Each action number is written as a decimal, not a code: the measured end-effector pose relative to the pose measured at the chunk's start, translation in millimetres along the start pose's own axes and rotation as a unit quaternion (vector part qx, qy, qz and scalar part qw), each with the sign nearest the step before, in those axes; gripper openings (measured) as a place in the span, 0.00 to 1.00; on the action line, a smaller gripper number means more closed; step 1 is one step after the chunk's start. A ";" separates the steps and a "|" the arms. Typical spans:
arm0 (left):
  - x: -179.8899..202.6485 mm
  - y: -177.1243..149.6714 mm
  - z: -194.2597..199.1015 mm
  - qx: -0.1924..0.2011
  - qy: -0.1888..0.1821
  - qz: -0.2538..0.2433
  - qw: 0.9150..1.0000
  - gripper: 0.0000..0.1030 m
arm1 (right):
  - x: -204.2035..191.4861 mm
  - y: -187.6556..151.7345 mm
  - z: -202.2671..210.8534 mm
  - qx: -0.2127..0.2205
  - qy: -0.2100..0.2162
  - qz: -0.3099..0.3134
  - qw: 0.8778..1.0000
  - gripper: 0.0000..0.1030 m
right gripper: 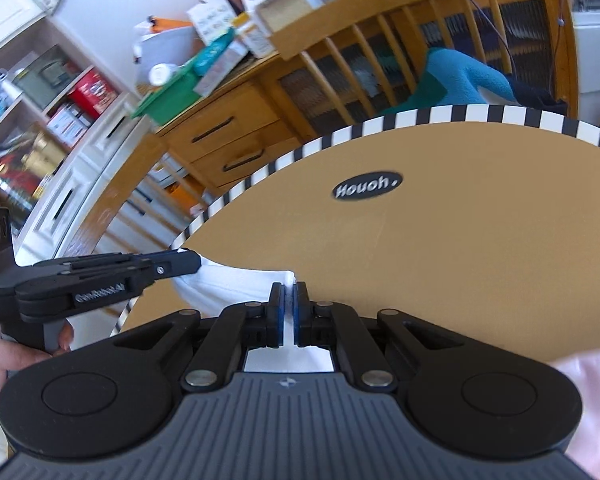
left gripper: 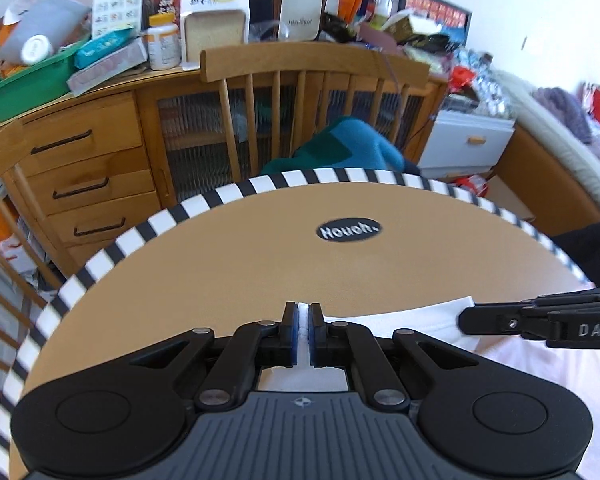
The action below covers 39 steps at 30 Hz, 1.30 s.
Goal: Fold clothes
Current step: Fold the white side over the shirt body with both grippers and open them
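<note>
A white garment (left gripper: 404, 324) lies across the near part of a round tan table (left gripper: 260, 248) with a black-and-white striped rim. My left gripper (left gripper: 303, 334) is shut on an edge of the white garment, with cloth showing between its blue pads. My right gripper (right gripper: 289, 314) is shut on another edge of the same garment (right gripper: 236, 288). Each gripper shows in the other's view: the right one (left gripper: 466, 320) enters from the right, the left one (right gripper: 194, 262) from the left near the table rim. The garment is stretched between them.
A wooden chair (left gripper: 312, 92) with a teal cloth (left gripper: 348, 148) on its seat stands behind the table. A wooden sideboard (left gripper: 88, 160) piled with boxes and bottles lies beyond. A black oval label (left gripper: 349, 231) is on the tabletop. Shelves (right gripper: 40, 120) stand at left.
</note>
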State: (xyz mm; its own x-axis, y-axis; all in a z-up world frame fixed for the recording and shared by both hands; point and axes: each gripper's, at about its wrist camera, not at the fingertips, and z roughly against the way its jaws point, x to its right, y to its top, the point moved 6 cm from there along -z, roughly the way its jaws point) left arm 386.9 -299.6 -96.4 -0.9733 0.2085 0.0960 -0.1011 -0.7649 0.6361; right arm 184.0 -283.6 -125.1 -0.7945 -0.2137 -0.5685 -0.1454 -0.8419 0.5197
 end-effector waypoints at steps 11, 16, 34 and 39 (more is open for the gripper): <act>23.7 -112.3 69.8 -0.004 -0.016 0.022 1.000 0.06 | -18.5 -93.2 41.2 -0.048 -0.005 0.026 0.999 0.04; 27.3 -154.2 56.8 -0.028 -0.004 0.041 0.999 0.06 | -11.1 -123.3 35.0 -0.073 -0.025 0.030 0.997 0.04; 35.7 -186.7 43.2 -0.055 0.015 0.042 0.997 0.09 | -2.0 -153.0 37.8 -0.095 -0.048 0.047 0.993 0.08; 35.4 -201.3 65.7 -0.058 -0.002 0.039 0.998 0.16 | -8.0 -168.2 55.6 -0.122 -0.049 0.091 0.987 0.20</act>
State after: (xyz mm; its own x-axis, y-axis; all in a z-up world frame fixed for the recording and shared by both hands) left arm 386.3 -98.2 -170.7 -0.9785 0.1472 0.1443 -0.0485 -0.8447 0.5330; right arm 182.0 -112.7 -172.5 -0.8488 -0.3344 -0.4095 0.1423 -0.8905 0.4322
